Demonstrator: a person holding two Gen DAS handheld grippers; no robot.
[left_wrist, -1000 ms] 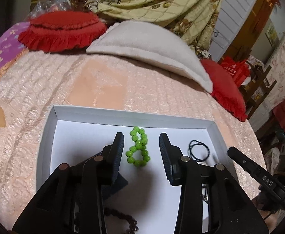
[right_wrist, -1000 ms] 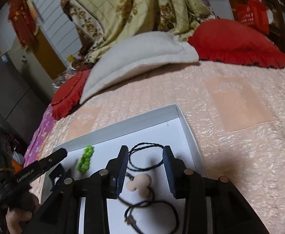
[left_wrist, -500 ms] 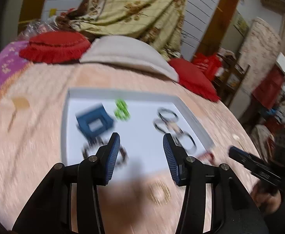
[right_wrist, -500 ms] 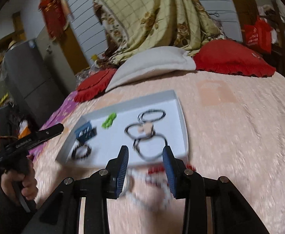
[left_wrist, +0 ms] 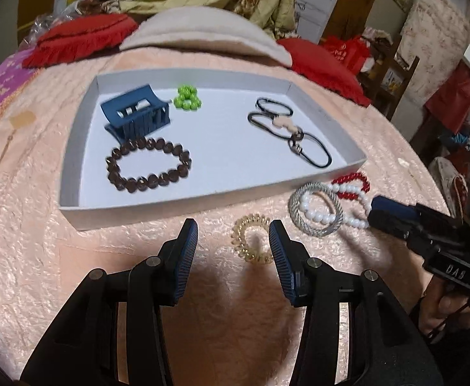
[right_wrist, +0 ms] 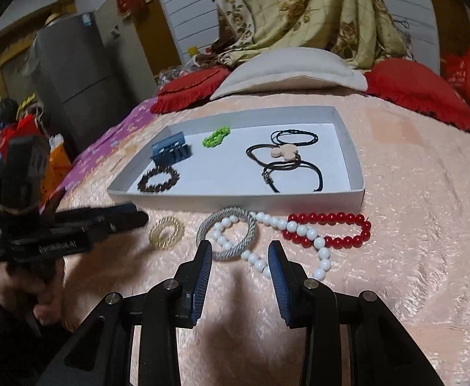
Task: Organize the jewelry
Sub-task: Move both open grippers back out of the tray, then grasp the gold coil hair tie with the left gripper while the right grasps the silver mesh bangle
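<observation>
Left tongs [left_wrist: 233, 241] part open, empty, jaws just widened; gold coil tie [left_wrist: 251, 239] lies dead ahead, just short of the tray [left_wrist: 183, 206]. Right tongs [right_wrist: 239, 262] (also part open, empty) sit over the white beads [right_wrist: 267, 228].

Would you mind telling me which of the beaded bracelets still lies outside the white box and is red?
The red bead bracelet, on the bedspread just in front of the white box, its loop crossed by the white bead strand; the brown and green ones are inside.

Dim warm indoor light, soft shadows under grippers, slight motion blur, fisheye-bent dark corners
</observation>
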